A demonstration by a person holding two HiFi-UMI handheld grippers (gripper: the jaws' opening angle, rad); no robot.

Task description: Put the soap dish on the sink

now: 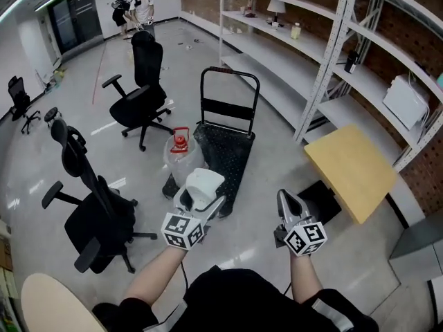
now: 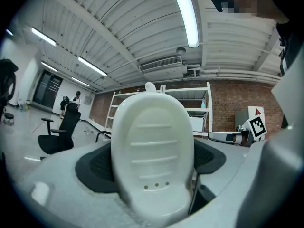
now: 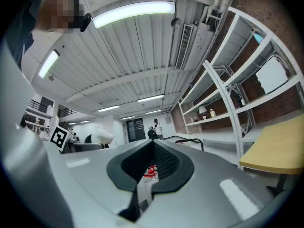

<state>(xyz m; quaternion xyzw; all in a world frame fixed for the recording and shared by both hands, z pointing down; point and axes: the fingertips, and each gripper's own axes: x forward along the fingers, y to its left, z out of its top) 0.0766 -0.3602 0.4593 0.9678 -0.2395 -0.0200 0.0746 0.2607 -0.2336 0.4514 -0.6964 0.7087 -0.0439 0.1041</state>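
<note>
A white oval soap dish with ribs and three small drain holes is held upright in my left gripper, which is shut on it. In the left gripper view the soap dish fills the middle, clamped between the dark pads. My right gripper is level with the left one, a little to its right, shut with nothing in it. In the right gripper view its jaws leave only a thin slit. No sink shows in any view.
Just beyond the grippers on the floor stands a black hand cart, with a clear red-capped jug beside it. Black office chairs stand at the left. A yellow table and white shelving are at the right. People stand far back.
</note>
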